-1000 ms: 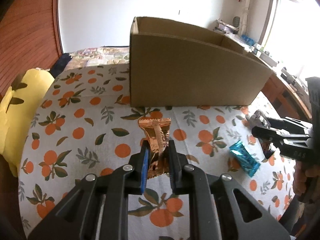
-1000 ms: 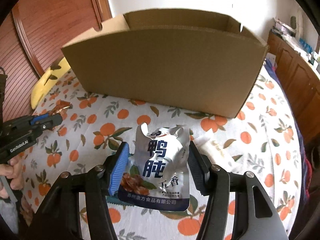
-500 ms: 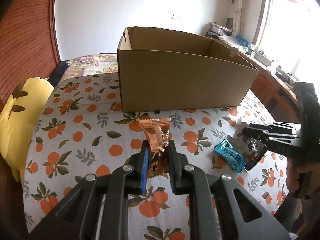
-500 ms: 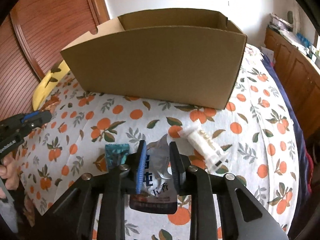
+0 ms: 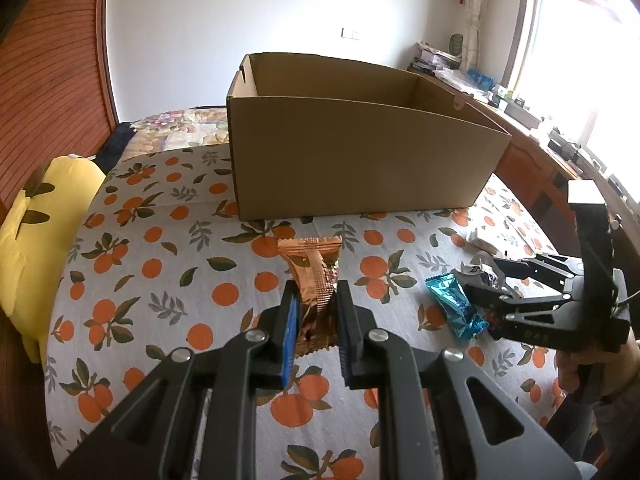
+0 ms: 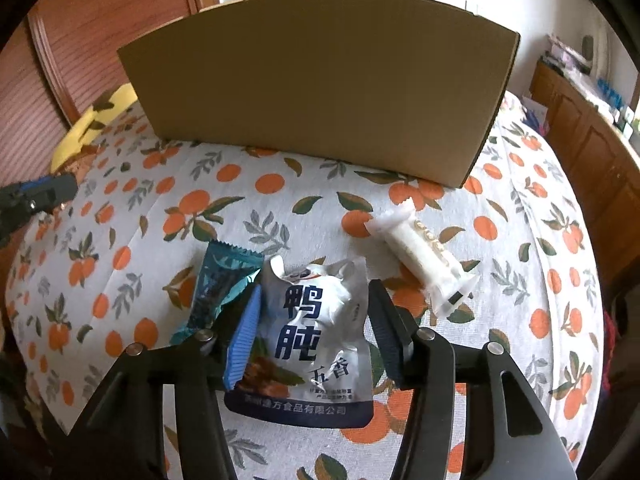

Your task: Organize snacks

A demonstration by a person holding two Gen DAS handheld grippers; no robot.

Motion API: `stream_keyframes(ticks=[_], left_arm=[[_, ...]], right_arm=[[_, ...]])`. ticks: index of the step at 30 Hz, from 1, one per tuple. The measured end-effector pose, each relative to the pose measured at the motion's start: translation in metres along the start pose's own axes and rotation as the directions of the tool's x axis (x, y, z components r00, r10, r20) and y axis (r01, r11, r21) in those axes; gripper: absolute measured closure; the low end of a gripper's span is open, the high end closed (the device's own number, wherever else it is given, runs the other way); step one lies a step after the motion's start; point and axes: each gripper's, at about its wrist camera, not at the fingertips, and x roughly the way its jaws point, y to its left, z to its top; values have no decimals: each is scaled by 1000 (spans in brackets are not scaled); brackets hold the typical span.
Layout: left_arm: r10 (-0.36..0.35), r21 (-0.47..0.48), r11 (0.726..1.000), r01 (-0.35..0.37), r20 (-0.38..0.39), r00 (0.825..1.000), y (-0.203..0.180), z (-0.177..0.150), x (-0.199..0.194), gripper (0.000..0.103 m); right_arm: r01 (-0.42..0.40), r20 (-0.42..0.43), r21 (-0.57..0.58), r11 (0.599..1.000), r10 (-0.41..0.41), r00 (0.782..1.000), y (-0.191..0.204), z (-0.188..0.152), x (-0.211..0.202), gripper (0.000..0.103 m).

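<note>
My left gripper (image 5: 316, 308) is shut on a copper-coloured snack packet (image 5: 314, 280) and holds it just above the tablecloth, in front of the open cardboard box (image 5: 360, 164). My right gripper (image 6: 314, 320) is open, its jaws on either side of a silver pouch (image 6: 316, 340) with dark blue characters that lies on the cloth. A teal packet (image 6: 218, 284) lies just left of the pouch, and a white wrapped bar (image 6: 424, 252) lies to its right. The box (image 6: 320, 92) stands behind them. The right gripper also shows in the left wrist view (image 5: 486, 294).
The table (image 5: 140, 264) has an orange-patterned cloth. A yellow plush cushion (image 5: 36, 240) lies at its left edge. A wooden cabinet (image 6: 588, 144) with clutter runs along the right under a window. Wood panelling stands on the left.
My right gripper, shut on the silver pouch half a second ago, has opened and the pouch lies between its jaws. My left gripper has pulled back slightly, still holding the copper packet.
</note>
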Motion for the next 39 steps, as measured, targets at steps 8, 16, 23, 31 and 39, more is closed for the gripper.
stream_keyframes(ticks=[8,16,23,31,39], left_arm=[[-6,9,1000,6,18,1000,-4,2,-10,88],[-20,26,999,19,39,999,-15,8,-17,88],[-32,65,998,27,89,995,-25,36,-26,88],[-46,94,995,35,114,992,-33,63,-23,88],[-77,96,993,67,102,992,-40,52,-17,88]], right_arm=[[-27,-12,8,1000,27,1000,-6,-5,-10,57],[-42,59,19,999,41,997,-12,-3,-45,58],[-50,147,11,999,48,988,-21,25,-82,94],[-75,130,-18,997,77,988,-28,40,-70,103],[-105,84,81,991,99,992,-44,9,-43,45]])
